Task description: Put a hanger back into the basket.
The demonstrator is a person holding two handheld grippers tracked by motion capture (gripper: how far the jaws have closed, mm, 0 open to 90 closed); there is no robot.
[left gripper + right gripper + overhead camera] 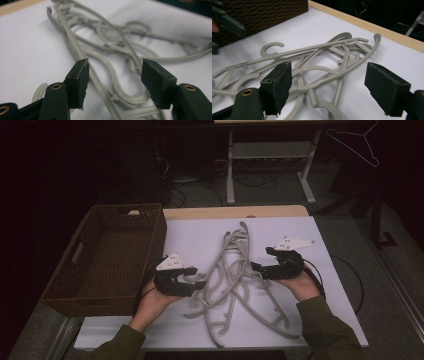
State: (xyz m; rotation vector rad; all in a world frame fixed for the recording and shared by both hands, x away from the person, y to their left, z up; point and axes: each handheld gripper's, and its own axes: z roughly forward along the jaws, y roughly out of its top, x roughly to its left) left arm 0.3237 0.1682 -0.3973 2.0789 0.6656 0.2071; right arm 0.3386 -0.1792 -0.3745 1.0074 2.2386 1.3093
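Nearest, two forearms in dark green sleeves come in from the bottom edge of the high view, each hand holding a tool. The left tool [192,279] sits at the left side of a tangled heap of grey plastic hangers [235,275], its jaws spread apart and not pressing on anything; in the left gripper view a hanger's long bar [100,82] and a curved hook run through the gap between them, the bar passing just beside the left pad. The right tool [257,268] is at the heap's right side, its jaws likewise parted. In the right gripper view several hanger bars [317,75] and a hook lie in the gap, apart from both pads, so neither tool has a grip on anything.

The hangers lie crossed over one another in the middle of the white surface [190,235], some hooks pointing toward the far edge and the longest arms reaching toward the near edge.

Farther left, a dark brown woven basket [75,275] stands at the surface's left edge, partly overhanging it. A strip of light wood runs along the far edge. Beyond, on the dim floor, stand the grey legs of another table [230,170] and some cables.
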